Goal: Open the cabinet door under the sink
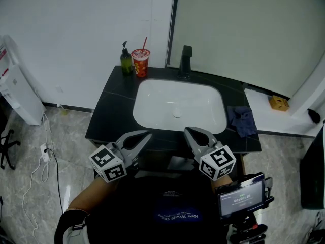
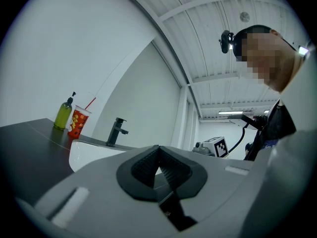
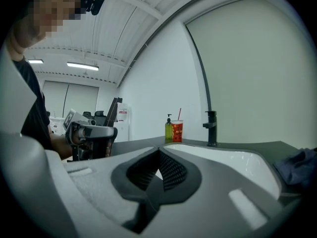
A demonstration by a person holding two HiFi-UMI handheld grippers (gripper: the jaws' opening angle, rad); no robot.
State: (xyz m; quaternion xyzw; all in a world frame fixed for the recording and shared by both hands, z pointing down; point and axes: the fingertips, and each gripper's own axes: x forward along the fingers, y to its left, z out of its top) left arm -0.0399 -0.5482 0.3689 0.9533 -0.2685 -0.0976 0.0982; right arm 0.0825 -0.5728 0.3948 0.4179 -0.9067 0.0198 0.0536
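Observation:
A black countertop holds a white sink with a black faucet behind it. The cabinet door beneath is hidden under the counter's front edge and behind my body. My left gripper hovers just in front of that edge, left of centre, its jaws shut on nothing. My right gripper hovers right of centre at the same edge, also shut and empty. Both point toward the sink, roughly level. In the right gripper view the left gripper shows at the left.
A green soap bottle and a red cup with a straw stand at the counter's back left. A blue cloth lies right of the basin. A white appliance and floor cables are at left. A small screen sits by my right arm.

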